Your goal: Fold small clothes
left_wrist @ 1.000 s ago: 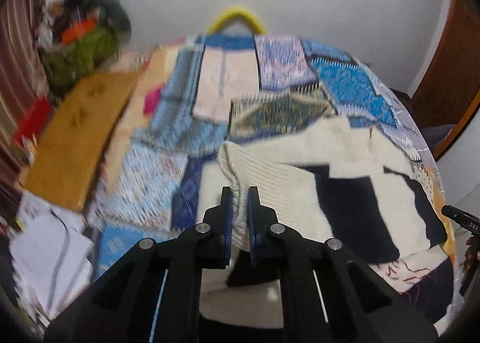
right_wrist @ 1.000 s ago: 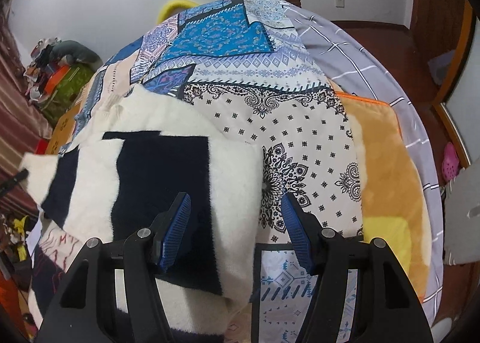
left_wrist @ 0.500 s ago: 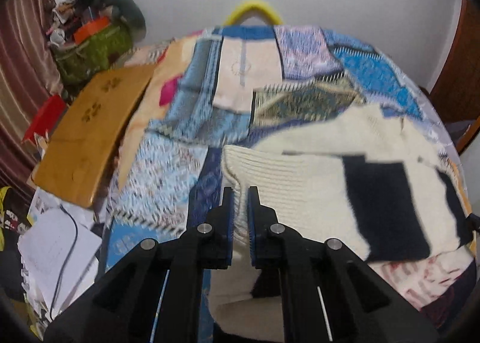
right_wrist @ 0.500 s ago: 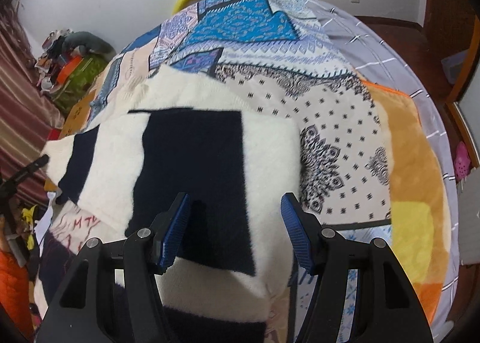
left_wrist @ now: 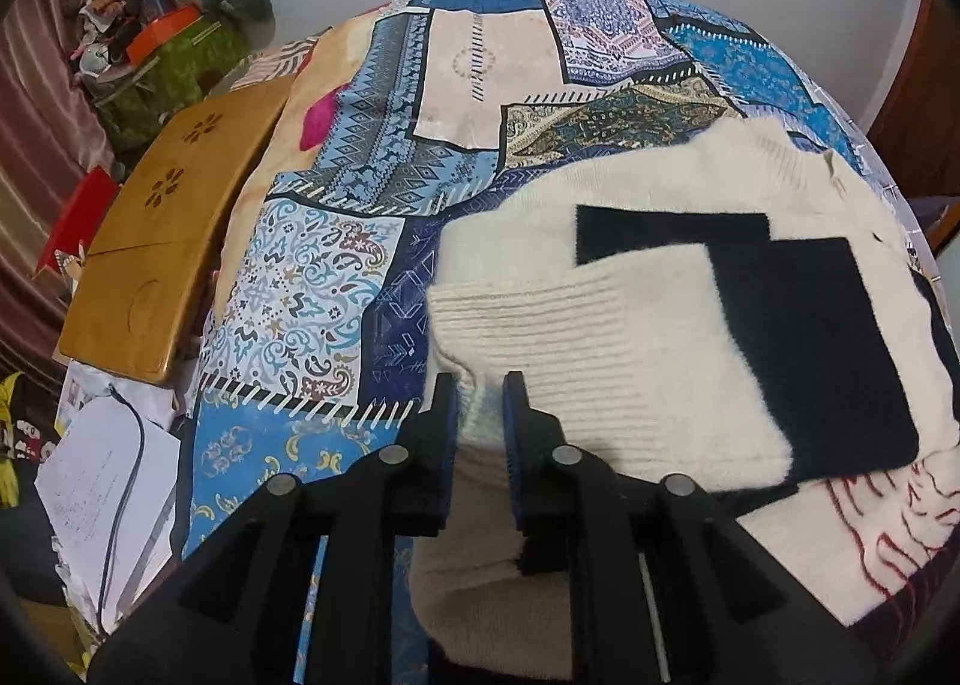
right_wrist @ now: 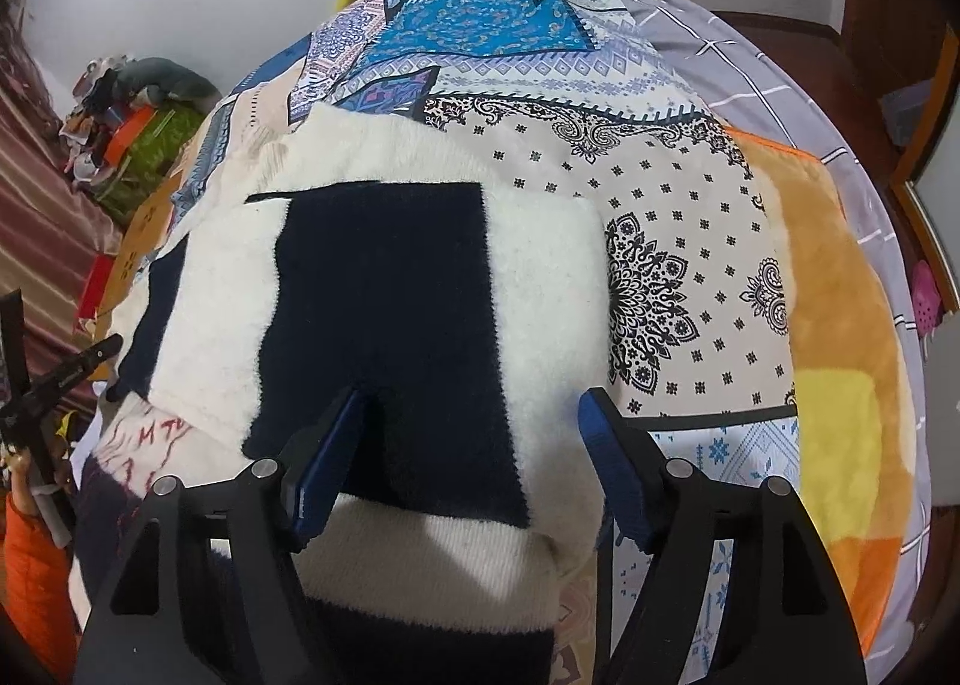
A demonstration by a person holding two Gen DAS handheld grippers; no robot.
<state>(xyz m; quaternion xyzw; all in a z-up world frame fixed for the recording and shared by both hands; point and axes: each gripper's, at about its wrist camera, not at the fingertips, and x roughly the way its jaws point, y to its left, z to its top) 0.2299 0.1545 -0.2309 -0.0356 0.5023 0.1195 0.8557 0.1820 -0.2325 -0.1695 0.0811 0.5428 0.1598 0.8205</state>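
The cream and navy sweater (left_wrist: 660,325) lies on the patchwork bedspread (left_wrist: 336,277), its folded sleeve with the ribbed cuff (left_wrist: 528,337) laid across the body just ahead of the left gripper (left_wrist: 479,403). That gripper's jaws have just been easing apart; a fold of the cuff sits between them, and the narrow gap leaves it unclear whether the pads press on the knit or have let go. The right gripper (right_wrist: 474,415) stands released, its jaws spread wide and just widened further, straddling the sweater's near edge, the navy panel (right_wrist: 390,325) directly ahead of it; its left finger (right_wrist: 327,445) rests against the pile. The sweater's lower hem is hidden beneath both grippers, and the red markings on the cloth (left_wrist: 882,535) to the right of the left gripper cannot be read.
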